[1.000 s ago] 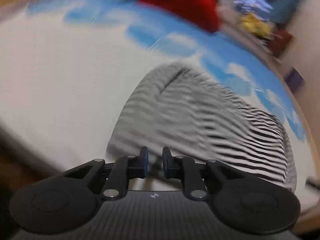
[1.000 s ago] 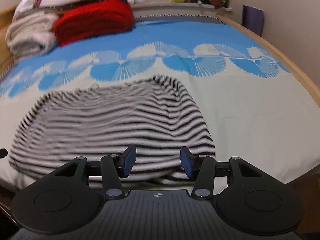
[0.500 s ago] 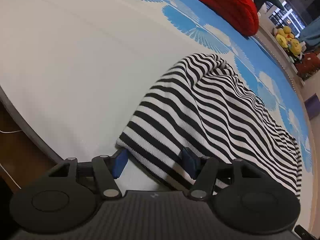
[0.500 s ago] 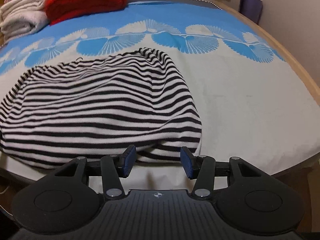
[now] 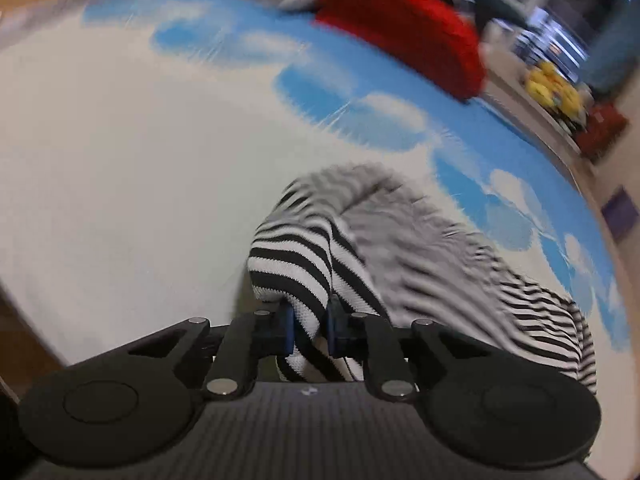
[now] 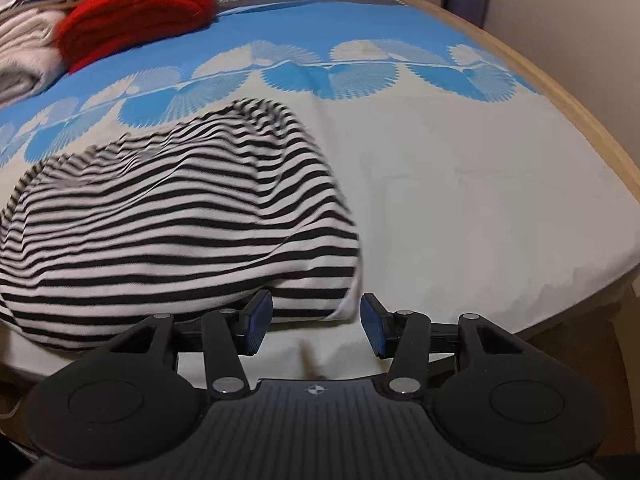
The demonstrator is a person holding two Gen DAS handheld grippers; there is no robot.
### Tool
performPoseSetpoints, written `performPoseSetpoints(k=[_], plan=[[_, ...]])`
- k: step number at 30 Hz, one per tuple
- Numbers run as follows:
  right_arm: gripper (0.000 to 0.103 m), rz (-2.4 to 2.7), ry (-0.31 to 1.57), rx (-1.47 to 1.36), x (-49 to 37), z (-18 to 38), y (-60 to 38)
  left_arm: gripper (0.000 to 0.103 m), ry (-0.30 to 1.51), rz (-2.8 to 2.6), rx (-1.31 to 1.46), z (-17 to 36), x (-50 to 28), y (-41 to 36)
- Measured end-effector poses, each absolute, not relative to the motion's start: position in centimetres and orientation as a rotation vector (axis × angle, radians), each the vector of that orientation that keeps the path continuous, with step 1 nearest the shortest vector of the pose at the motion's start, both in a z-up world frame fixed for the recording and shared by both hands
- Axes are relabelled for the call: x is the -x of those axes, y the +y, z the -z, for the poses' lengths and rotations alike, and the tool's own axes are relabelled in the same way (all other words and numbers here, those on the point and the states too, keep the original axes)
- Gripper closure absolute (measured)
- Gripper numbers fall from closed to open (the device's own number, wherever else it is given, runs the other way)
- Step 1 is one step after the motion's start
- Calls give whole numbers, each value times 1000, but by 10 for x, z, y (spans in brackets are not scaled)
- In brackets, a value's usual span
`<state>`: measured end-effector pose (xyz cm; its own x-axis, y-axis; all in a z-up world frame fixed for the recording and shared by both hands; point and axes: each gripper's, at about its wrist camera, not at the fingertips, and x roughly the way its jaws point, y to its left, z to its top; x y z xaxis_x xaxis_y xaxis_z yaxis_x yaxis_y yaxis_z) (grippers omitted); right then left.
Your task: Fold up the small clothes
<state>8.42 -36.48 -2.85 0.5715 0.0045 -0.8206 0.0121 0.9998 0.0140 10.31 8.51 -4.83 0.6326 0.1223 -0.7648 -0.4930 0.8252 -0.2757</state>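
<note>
My left tool (image 5: 310, 326) pinched a bunched corner of the black-and-white striped knit top (image 5: 420, 240), ready to carry a fold.
My right tool (image 6: 316, 322) stood wide at the near hem; the top lay spread on the blue-and-white bed (image 6: 480, 200).

Bed cover (image 6: 460, 208): white before me, with blue fan shapes farther off.
Red knit (image 6: 136, 16): folded, at my far left.
Cream pile (image 6: 24, 60): touching the red knit's left.
Yellow toys (image 5: 554, 88): blurred, beyond the bed.
</note>
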Motion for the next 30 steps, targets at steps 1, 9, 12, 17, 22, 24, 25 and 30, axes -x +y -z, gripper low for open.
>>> performPoseSetpoints(k=[1, 9, 12, 17, 22, 24, 25, 30], plan=[[53, 23, 960, -37, -85, 28, -371, 88, 790, -350, 437, 31, -110, 69], [53, 223, 875, -247, -80, 19, -440, 90, 627, 95, 114, -54, -158, -153], [53, 277, 840, -323, -75, 18, -463, 85, 704, 338, 43, -28, -160, -234], [53, 316, 812, -468, -70, 22, -497, 63, 901, 572, 116, 5, -158, -256], [50, 206, 861, -546, -82, 33, -501, 57, 816, 380, 214, 3, -159, -174], [47, 124, 888, -574, -91, 39, -496, 56, 844, 267, 228, 15, -159, -142], [45, 99, 894, -574, -95, 40, -492, 56, 868, 215, 265, 25, -159, -126], [33, 10, 917, -641, -125, 46, -476, 35, 939, 104, 470, 62, -153, -77]])
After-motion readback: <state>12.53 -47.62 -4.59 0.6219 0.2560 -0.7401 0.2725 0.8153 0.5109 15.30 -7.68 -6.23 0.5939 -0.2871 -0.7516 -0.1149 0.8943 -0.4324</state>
